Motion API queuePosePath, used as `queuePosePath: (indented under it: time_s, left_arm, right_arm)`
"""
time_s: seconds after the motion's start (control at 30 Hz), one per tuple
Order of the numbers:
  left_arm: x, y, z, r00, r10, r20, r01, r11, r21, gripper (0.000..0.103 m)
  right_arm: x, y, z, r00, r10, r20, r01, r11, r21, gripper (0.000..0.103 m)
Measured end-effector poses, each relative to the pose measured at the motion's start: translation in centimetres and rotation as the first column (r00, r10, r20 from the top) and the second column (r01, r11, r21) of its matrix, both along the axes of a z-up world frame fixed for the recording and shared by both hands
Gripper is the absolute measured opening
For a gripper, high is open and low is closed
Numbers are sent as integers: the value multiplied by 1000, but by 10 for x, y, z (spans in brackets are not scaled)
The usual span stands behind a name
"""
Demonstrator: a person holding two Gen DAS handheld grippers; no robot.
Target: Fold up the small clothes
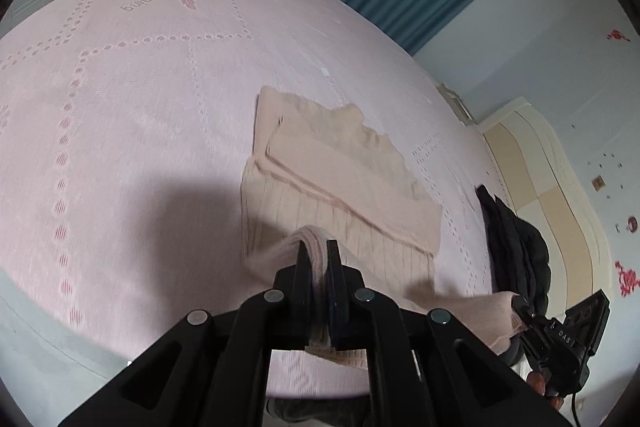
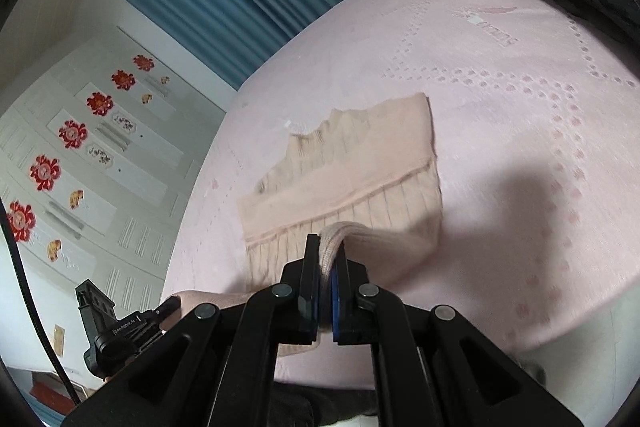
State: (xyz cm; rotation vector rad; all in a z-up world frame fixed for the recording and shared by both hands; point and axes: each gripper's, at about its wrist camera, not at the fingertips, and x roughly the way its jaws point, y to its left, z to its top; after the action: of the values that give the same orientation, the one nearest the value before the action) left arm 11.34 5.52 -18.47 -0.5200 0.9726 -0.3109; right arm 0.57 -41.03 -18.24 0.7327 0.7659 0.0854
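- I see the sweater (image 1: pixel 340 183) flat on the bed (image 1: pixel 140 107), collar away from me, long axis running toward me.
- My left gripper (image 1: pixel 319 255) and right gripper (image 2: pixel 329 251) are both clamped on its near hem.

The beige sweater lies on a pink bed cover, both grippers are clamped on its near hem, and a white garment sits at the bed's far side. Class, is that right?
One detail is wrong: the other garment is black, not white, as the left wrist view shows. The rest stands: the beige sweater lies on the pink bed cover, with the left gripper and right gripper clamped on its near hem.
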Motion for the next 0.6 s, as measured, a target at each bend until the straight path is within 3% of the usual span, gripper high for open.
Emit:
queuePosePath:
  time_s: [0.27,0.6]
  left_arm:
    - [72,-18,0,1000,-2,9,1,999,44,7]
    - [160,-39,-22,1000,-16,6,16,998,55,7]
  right_arm:
    - [77,-20,-5,1000,-27,-5,27,999,45,4]
    - [173,-30,-28,999,-29,-21,29,999,16,4]
